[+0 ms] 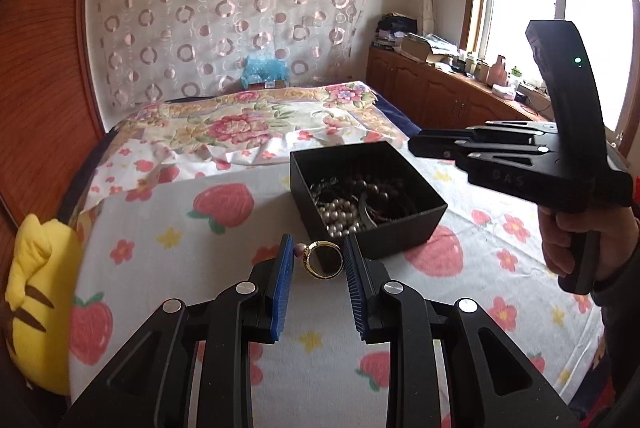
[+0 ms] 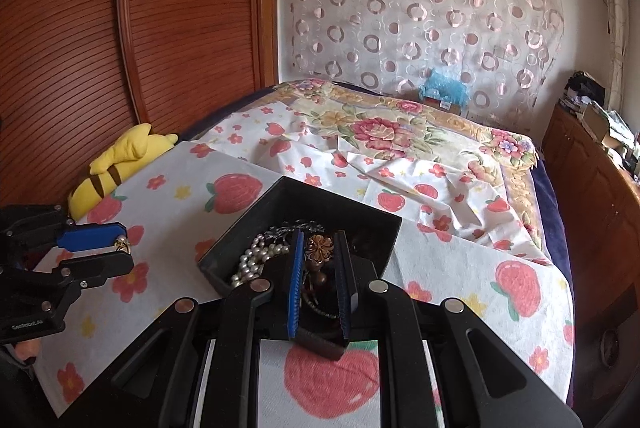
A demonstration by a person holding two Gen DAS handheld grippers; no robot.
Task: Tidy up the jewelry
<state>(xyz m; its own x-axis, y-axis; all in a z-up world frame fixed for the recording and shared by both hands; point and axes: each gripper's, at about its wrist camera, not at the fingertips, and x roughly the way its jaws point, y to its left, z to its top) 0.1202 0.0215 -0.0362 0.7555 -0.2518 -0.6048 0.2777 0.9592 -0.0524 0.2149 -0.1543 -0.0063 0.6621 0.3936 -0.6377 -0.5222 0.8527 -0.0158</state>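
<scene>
**Left wrist view: a gold ring sits between our left jaws, just short of the jewelry box**

Left wrist view, nearest first: our left gripper has its two blue pads spread, and a gold ring sits in the gap near the fingertips. The ring's band seems to touch both pads, so we judge it lightly pinched rather than released, though we cannot be sure of a firm grip. Its hoop faces us, with a small pinkish stone toward the left pad. From the right wrist view, the same ring shows at the tip of the left gripper, above the strawberry-print cloth.

Just ahead of the left jaws, and slightly to their right, stands the open black box. Inside it lie white pearls, dark beads and a tangle of chains. We judge the ring's likely move is a short one forward and right over the near rim.

Our right gripper hangs over that box, jaws narrowly apart on either side of a bronze flower-shaped ornament. We cannot tell whether the pads are holding it. Of the two, the right is nearer the box's contents; the left carries the ring.

Beyond the box lies a floral quilt.
</scene>
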